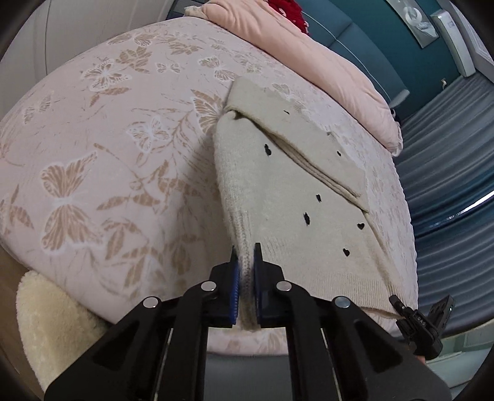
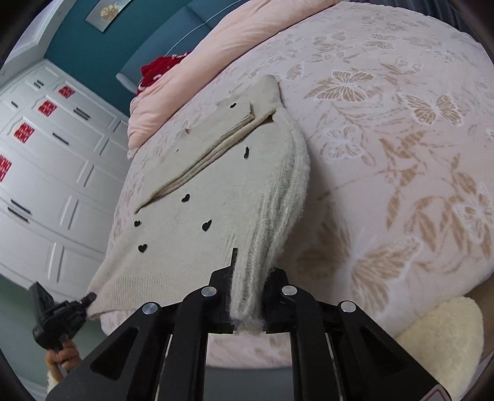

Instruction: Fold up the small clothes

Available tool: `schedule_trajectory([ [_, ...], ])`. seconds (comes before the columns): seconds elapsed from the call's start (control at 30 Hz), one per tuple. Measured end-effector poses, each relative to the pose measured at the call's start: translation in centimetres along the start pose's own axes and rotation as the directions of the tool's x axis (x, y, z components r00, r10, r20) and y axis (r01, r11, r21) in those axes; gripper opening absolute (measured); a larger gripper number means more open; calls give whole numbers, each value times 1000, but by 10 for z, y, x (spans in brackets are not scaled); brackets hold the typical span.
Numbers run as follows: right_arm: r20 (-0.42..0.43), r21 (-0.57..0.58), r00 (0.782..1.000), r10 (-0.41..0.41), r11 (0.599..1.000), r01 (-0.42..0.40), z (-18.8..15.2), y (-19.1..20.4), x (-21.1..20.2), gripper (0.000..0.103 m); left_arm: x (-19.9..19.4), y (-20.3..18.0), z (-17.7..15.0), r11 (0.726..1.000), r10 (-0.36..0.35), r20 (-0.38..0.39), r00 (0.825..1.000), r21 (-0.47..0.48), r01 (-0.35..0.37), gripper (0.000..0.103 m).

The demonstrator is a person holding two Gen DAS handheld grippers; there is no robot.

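Bed, covered by a pink bedspread patterned with tan butterflies and leaves; it fills most of both wrist views. Pink duvet, bunched along the far edge toward 1 o'clock in the left view, with a red item behind it whose nature is unclear. White wardrobe, at 9 o'clock in the right view, bearing red paper decorations. Cream knitted sweater with small black hearts, lying on the bedspread, one sleeve folded across its body; its near hem is raised off the bed at both corners. Cream fluffy item, possibly a rug, at 8 o'clock below the bed edge. Left gripper, clamped on the sweater's ribbed hem corner. Right gripper, likewise closed on the opposite hem corner, the knit bunched between its jaws.
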State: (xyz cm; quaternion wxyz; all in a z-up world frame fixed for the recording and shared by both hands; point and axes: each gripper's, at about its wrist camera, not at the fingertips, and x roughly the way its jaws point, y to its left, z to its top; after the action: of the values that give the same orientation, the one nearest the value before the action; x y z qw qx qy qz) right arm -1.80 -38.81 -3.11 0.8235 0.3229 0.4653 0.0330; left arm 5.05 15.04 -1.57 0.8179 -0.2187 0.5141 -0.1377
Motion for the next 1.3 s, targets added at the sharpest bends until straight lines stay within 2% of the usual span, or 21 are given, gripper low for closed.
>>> schedule_trajectory([
  [0.07,-90,-109,995,-42,994,32,-22,-1,-15,9,-21,-1,-25,999,6,-36,999,47,-4,6],
  [0.13,-185,-233,978,-100,971,55,-55,-4,-30,9,-40,2,-55,996,19,-87,996,87,-11,6],
  [0.27,-355,-353,928,-114,936,-20,-117,-10,-74,9,-83,15,-117,996,21,-178,984,85,-5,6],
  [0.33,-385,-358,919,-89,932,-59,-133,-6,-98,9,-106,18,-131,999,-9,-190,982,51,19,6],
  [0.4,-362,-334,932,-19,936,-110,-128,4,-118,9,-126,9,-125,998,-38,-158,987,45,46,6],
  [0.5,-219,-308,970,102,936,-168,-78,22,-130,10,-136,-20,-80,987,-110,-55,992,110,115,7],
  [0.53,-157,-284,978,139,942,-179,-55,23,-126,10,-131,-31,-59,981,-109,-3,994,162,108,7],
  [0.6,-29,-205,985,168,964,-170,-11,17,-105,16,-106,-51,-18,973,-54,107,993,230,28,11],
  [0.63,31,-166,989,144,977,-137,10,15,-87,18,-86,-57,3,968,-44,144,989,252,6,12],
  [0.67,93,-133,993,76,989,-63,25,8,-69,28,-65,-58,20,969,-3,195,981,242,-45,20],
  [0.7,141,-87,990,-9,996,22,38,3,-52,38,-44,-57,33,968,62,242,968,221,-117,43],
  [0.73,179,-11,980,-92,995,95,44,-4,-39,40,-27,-53,44,967,131,270,954,179,-183,53],
  [0.77,206,55,971,-123,992,114,44,-13,-33,40,-13,-45,50,965,190,280,941,124,-232,59],
  [0.8,227,111,967,-119,989,96,38,-18,-30,44,-3,-37,53,965,214,269,939,91,-246,59],
  [0.83,243,151,966,-90,987,54,29,-22,-28,51,2,-30,55,971,204,245,948,74,-228,60],
  [0.87,253,173,965,-65,985,21,19,-27,-26,65,5,-23,54,977,188,226,956,59,-206,65],
  [0.9,252,180,965,-66,983,20,9,-30,-24,68,4,-16,51,981,177,216,960,42,-190,75],
  [0.97,212,138,971,-109,987,80,-6,-31,-16,68,2,-5,41,987,151,226,962,24,-161,82],
  [1.07,159,53,966,-202,979,195,-13,-32,-3,68,13,-5,33,978,171,202,964,82,-190,84],
  [1.23,158,46,964,-214,977,210,9,-37,9,71,61,-21,38,958,186,113,976,199,-205,86],
  [1.3,133,42,962,-240,971,237,20,-38,22,73,85,-23,42,950,217,71,974,215,-228,86],
])
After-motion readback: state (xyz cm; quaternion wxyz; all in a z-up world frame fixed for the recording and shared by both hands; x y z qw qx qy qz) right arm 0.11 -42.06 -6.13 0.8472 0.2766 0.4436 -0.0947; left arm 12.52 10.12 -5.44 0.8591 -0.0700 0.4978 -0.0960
